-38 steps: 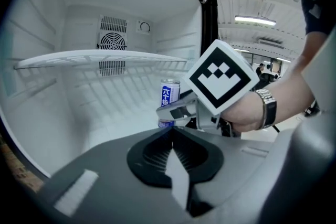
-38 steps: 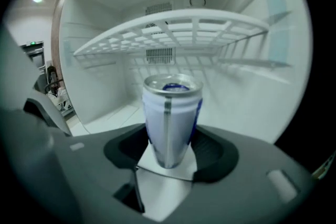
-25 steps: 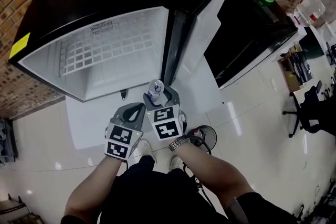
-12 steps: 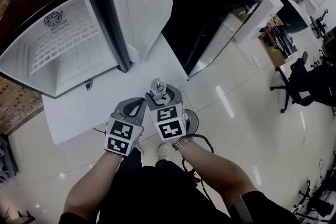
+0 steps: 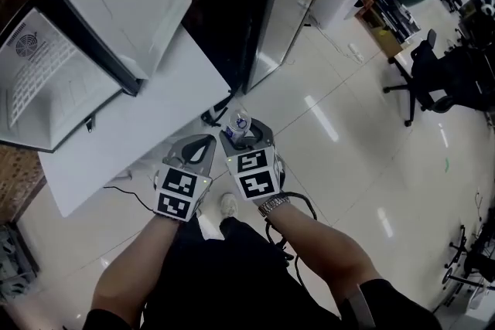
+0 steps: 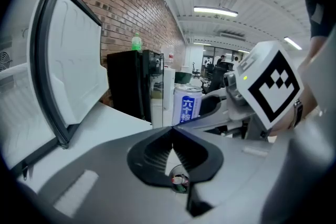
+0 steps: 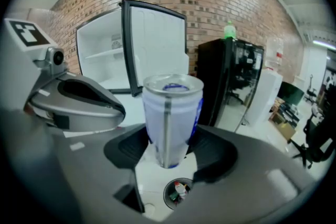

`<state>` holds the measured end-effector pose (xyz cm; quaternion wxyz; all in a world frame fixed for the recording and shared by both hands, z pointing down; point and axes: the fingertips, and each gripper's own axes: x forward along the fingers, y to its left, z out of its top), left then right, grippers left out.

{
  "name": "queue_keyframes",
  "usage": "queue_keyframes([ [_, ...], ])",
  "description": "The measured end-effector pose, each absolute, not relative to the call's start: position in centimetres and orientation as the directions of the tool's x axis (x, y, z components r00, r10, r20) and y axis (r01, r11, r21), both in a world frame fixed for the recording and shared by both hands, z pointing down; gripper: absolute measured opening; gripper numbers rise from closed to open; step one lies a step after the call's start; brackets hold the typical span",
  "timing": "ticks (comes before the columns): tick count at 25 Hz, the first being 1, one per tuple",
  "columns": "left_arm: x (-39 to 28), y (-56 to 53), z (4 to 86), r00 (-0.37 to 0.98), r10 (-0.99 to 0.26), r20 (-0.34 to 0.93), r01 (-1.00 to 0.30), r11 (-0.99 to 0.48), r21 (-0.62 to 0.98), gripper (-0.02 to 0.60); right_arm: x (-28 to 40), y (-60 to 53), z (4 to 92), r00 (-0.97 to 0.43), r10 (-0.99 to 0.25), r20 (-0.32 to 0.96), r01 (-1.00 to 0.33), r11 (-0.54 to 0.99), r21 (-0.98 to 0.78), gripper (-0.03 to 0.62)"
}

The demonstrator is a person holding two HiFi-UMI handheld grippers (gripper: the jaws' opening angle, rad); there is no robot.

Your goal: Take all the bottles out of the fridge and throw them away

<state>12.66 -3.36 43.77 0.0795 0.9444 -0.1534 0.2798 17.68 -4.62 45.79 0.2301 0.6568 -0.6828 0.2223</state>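
A white and blue drink can stands upright between the jaws of my right gripper, which is shut on its sides; the can fills the middle of the right gripper view. My left gripper hangs just left of it, shut and empty, with its jaws touching at the tips. From the left gripper view the can shows just beyond those tips. The white fridge stands open at the upper left, its door swung wide. I see no bottle on its shelves.
A black glass-door cabinet stands right of the fridge, with a green bottle on top. A white platform lies under the fridge. Cables trail by the person's feet. Office chairs and desks stand at the far right.
The head view has swung right, away from the fridge, which slid to the upper left. Both grippers keep their pose, the can still held in the right one.
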Motion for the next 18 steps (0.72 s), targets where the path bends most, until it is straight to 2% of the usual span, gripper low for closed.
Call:
queue_keyframes([
  [7, 16.2, -0.2, 46.9, 0.785, -0.168, 0.596, -0.282, -0.954, 0.103, 0.003, 21.8, -0.1, 50.2, 0.005, -0.743, 0.669, -0.997, -0.057, -0.056, 0.255],
  [18, 18.8, 3.5, 54.0, 0.744, -0.067, 0.665, -0.241, -0.955, 0.174, 0.003, 23.7, 6.3, 60.7, -0.018, -0.602, 0.798, -0.985, -0.128, -0.119, 0.255],
])
